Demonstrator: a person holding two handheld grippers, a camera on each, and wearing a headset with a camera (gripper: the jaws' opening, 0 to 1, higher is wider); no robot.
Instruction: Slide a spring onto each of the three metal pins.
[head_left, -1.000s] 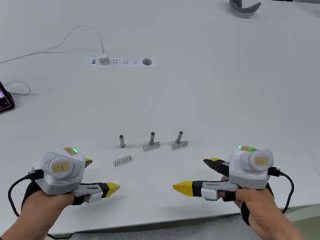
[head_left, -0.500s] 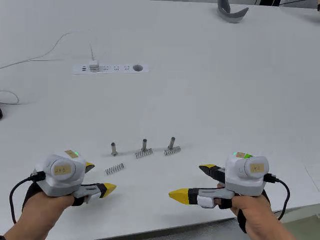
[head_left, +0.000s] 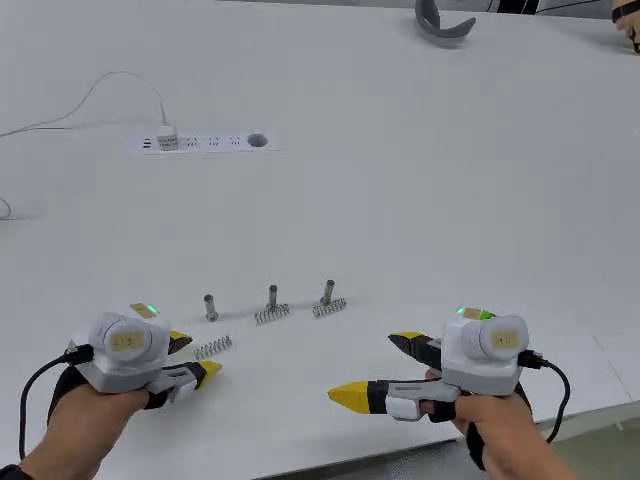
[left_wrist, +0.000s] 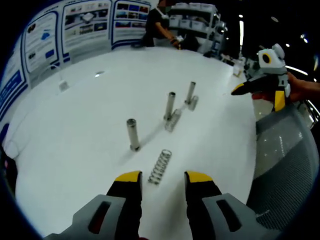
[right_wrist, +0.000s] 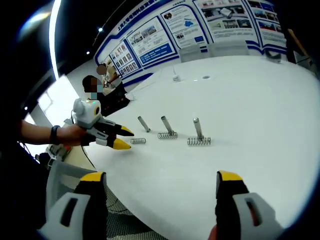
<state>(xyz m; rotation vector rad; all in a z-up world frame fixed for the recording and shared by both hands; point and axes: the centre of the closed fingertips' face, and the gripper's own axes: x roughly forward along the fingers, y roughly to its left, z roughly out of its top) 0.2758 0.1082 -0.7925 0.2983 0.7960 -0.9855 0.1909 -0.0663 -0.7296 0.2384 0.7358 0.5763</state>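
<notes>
Fingers (head_left: 352, 396) apart on left gripper (head_left: 197, 356) and right gripper (head_left: 365, 368), springs (head_left: 213, 347) small, coils indistinct

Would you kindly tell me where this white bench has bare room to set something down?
Bare: the wide stretch between the white power strip and the three upright metal pins. Crowded: around those pins, where small coil springs lie.

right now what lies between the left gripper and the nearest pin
A loose spring lies flat on the table, just ahead of the left gripper and short of the pin, as the left gripper view shows.
</notes>
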